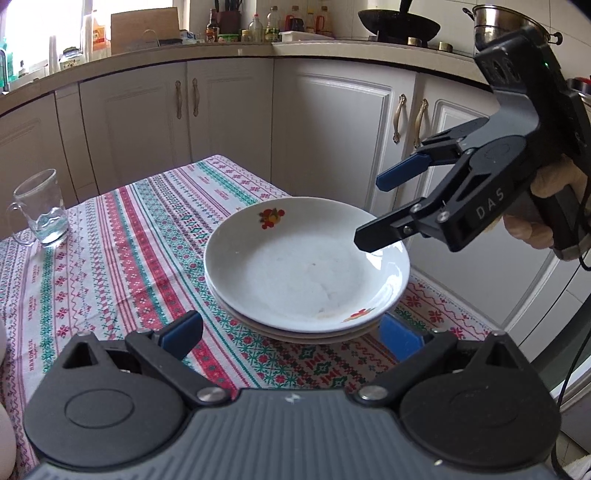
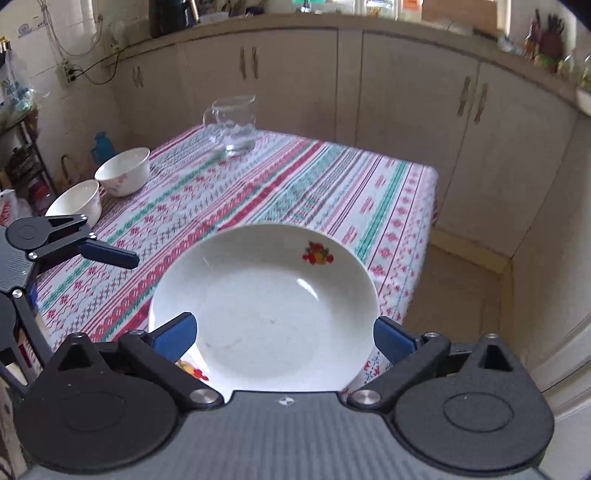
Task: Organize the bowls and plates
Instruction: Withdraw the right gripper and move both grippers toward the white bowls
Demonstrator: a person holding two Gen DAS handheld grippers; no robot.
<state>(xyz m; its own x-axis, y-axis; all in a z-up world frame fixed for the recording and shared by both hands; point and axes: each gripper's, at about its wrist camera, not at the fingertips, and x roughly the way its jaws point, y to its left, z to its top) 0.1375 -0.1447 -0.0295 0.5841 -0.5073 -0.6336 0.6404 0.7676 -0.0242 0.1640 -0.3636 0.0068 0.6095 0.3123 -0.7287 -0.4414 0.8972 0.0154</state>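
1. Plates: a stack of white plates (image 1: 306, 273) with small fruit prints on the rim sits near one corner of the table, on a striped tablecloth (image 1: 122, 251) patterned in red, green and white.
2. The right gripper (image 1: 373, 210) hangs just above the far-right rim of the top plate, its jaws spread wide with nothing between them and no pad pressing on the plate; a hand (image 1: 546, 206) grips its handle at the right edge of the left wrist view.
3. From the right wrist view, the same gripper's blue-padded fingers (image 2: 173, 334) stand far apart on either side of the near part of the top plate, whose fruit print (image 2: 317, 253) shows on the far rim.
4. The left gripper (image 1: 291, 334) is also spread open and empty, its blue pads just beside the near edge of the stack; whether a pad touches the rim cannot be told.
5. Two white bowls (image 2: 103, 184) stand side by side at the table's left edge in the right wrist view, well apart from the plates.
6. A clear glass mug (image 2: 232, 125) with a handle stands upright near the far edge of the table, away from the stack.
7. Cream kitchen cabinets (image 1: 229, 118) wrap around behind the table, and a dark wok (image 1: 399, 20) sits on the counter above them.
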